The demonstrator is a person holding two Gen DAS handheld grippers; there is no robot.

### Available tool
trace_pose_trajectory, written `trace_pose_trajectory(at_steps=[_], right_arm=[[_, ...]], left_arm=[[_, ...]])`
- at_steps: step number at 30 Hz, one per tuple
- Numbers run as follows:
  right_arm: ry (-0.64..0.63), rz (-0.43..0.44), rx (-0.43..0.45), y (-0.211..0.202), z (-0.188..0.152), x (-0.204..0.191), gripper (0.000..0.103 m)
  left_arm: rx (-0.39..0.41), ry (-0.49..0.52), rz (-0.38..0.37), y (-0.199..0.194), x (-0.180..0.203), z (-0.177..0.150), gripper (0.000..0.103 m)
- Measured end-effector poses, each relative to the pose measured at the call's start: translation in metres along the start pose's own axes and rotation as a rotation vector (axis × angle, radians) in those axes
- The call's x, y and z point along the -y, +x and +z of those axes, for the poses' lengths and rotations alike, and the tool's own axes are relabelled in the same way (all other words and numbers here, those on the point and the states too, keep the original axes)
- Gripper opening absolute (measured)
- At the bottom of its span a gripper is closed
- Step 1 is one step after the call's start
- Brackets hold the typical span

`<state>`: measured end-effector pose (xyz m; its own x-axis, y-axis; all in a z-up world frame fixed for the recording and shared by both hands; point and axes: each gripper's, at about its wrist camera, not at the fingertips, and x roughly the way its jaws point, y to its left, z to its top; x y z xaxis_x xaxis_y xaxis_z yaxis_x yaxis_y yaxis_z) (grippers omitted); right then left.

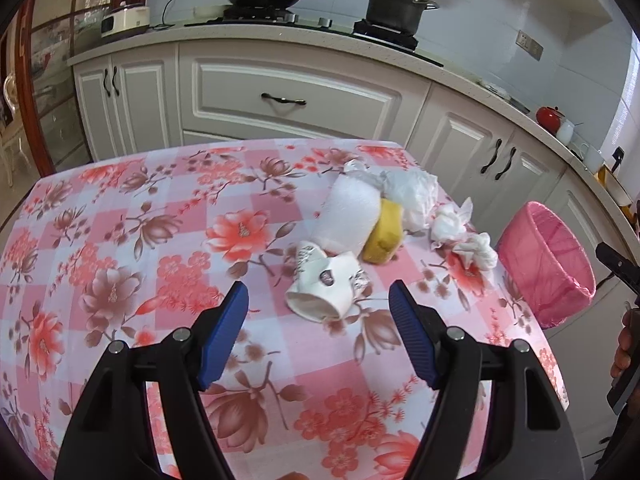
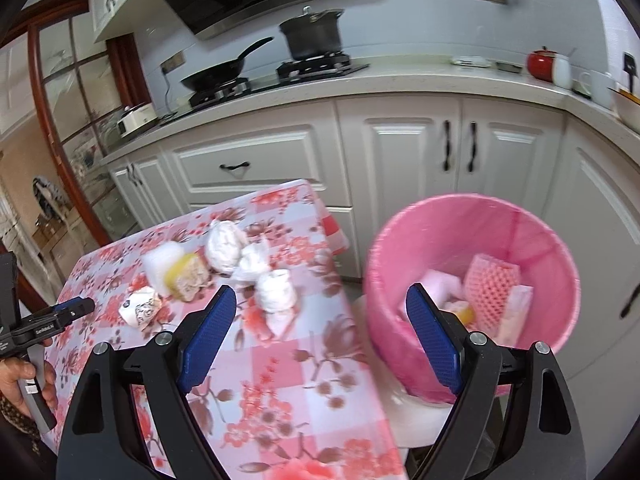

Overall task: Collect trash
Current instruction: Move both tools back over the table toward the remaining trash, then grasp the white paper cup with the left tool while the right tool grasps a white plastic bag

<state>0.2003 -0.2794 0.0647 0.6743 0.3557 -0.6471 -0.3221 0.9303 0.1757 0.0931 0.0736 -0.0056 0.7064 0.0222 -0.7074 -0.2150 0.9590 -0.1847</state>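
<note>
Two grippers, left and right, jaws wide and empty; crumpled cup, tissues (floral tablecloth), pink bin beside table, cabinets behind.

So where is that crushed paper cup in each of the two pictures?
Left wrist view: the crushed paper cup lies on the tablecloth at centre, just ahead of the open blue fingers.
Right wrist view: it sits at left, beyond the left finger.
Shared landmark: the pink trash bin beside the table, right of the cup in both.
</note>
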Motion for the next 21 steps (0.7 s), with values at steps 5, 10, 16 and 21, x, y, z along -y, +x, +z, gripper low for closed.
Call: trace_pose_trajectory(at_steps=[5, 10, 16, 21], right_arm=[[-0.028, 0.026, -0.025, 0.021, 0.003, -0.025, 0.082], [-0.059, 0.051, -0.055, 0.046, 0.007, -0.045, 0.082], [-0.087, 0.066, -0.084, 0.072, 0.014, -0.066, 0.082], [-0.118, 0.07, -0.106, 0.098, 0.022, -0.082, 0.082]], left_arm=[[-0.022, 0.0, -0.011, 0.011, -0.003, -0.001, 0.07], [-0.049, 0.015, -0.03, 0.029, 0.0, 0.0, 0.075], [-0.088, 0.017, -0.047, 0.053, 0.0, 0.003, 0.076], [-0.118, 0.053, -0.045, 0.071, 0.004, 0.007, 0.079]])
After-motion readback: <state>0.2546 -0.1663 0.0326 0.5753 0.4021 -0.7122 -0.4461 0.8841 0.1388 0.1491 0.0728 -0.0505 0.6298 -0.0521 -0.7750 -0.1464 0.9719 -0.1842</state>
